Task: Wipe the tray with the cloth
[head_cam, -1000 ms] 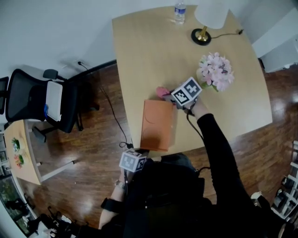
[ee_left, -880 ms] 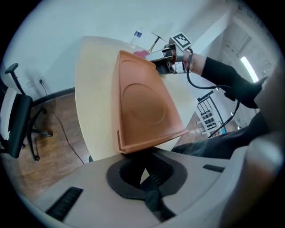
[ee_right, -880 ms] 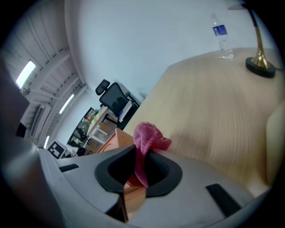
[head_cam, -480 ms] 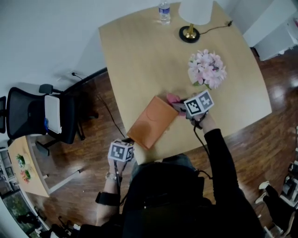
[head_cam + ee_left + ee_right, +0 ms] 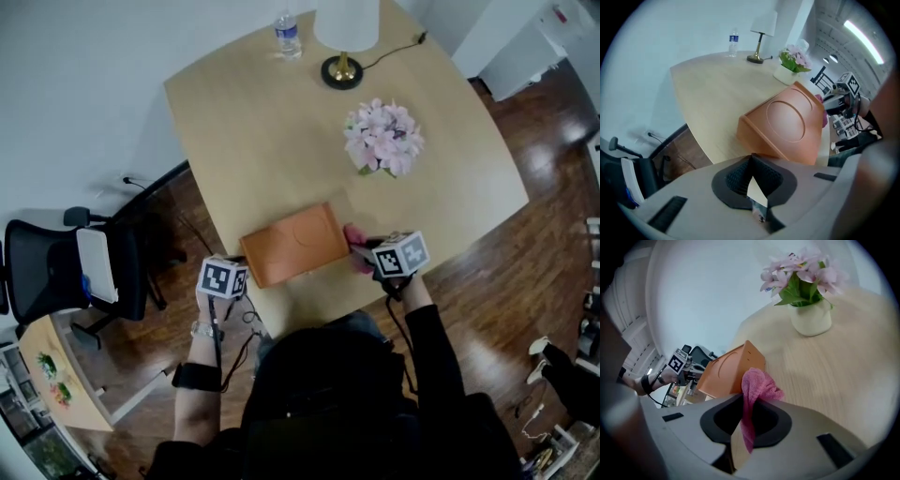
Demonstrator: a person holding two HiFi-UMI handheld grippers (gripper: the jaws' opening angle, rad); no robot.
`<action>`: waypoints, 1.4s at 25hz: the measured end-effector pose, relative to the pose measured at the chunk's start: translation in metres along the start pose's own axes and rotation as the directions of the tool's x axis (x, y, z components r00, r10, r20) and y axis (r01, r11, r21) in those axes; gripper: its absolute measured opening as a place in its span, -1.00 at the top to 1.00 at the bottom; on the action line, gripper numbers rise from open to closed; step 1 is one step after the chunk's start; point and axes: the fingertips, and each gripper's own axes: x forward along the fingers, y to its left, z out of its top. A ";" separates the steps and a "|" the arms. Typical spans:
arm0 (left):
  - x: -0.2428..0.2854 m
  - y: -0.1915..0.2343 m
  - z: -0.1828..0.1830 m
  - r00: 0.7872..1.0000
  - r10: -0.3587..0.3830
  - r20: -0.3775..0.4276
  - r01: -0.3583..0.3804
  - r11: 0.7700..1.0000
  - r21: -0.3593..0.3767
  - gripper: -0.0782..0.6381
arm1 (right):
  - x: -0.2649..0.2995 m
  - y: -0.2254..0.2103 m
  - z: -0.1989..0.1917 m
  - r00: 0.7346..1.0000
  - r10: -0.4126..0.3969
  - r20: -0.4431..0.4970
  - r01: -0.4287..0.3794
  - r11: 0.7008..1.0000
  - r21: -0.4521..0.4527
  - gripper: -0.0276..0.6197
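Head view, left to right: a black office chair (image 5: 56, 267) stood on the wood floor beside the table (image 5: 450, 187). The left gripper (image 5: 230, 277) hung just off the left end of the orange tray (image 5: 292, 246), its jaws seemingly pressed together on nothing. The tray lay near the table's front edge, between both grippers. At its right end sat the pink cloth (image 5: 354, 242), pinched in the right gripper (image 5: 367, 253), whose jaws had just been closing on it. Pink flowers (image 5: 382, 139) stood farther back.
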 end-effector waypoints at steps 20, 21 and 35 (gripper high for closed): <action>0.000 -0.100 0.056 0.996 -0.093 0.017 0.087 0.974 0.208 0.78 | 0.036 -0.004 0.084 0.972 -0.189 -0.141 0.042 0.727 -0.685 0.78; 0.000 -0.098 0.055 0.996 -0.084 0.006 0.081 0.974 0.213 0.78 | 0.035 -0.002 0.082 0.972 -0.181 -0.150 0.029 0.726 -0.687 0.78; 0.002 -0.097 0.054 0.998 -0.038 -0.045 0.049 0.961 0.271 0.78 | 0.008 0.017 -0.032 0.947 -0.082 -0.310 -0.138 0.768 -0.625 0.78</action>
